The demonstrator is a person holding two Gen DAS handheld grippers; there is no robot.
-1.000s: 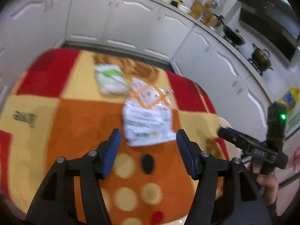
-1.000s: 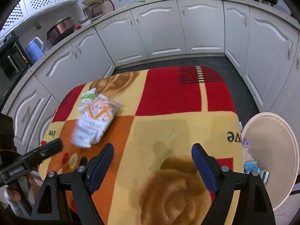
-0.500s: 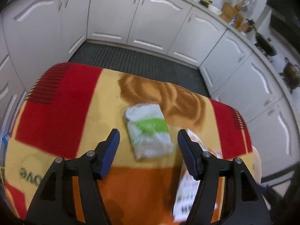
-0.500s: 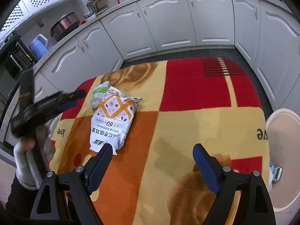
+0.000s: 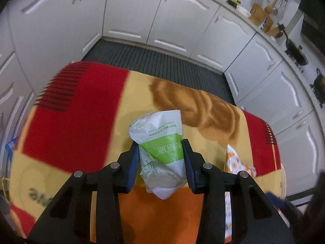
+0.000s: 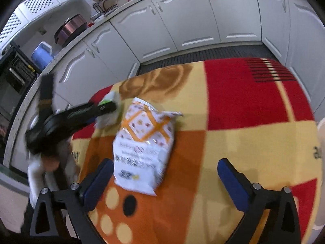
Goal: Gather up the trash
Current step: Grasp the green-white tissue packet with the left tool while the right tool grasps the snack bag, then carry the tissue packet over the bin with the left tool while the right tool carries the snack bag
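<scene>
While two crumpled wrappers are lying on the blanket-covered table (image 6: 243,142), the left hand-held gripper (image 5: 161,158), its jaws just having been closing, is pinching the green-and-white packet (image 5: 160,142); the right hand-held gripper (image 6: 164,181), just widened, is gaping empty around the orange-patterned white bag (image 6: 144,148).

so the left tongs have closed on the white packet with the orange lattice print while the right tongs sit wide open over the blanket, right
Not quite. The left tongs are closed on the crumpled white packet with the green band, as the left wrist view shows. The white packet with the orange lattice print lies free on the blanket ahead of the wide-open right tongs, which hold nothing.
</scene>
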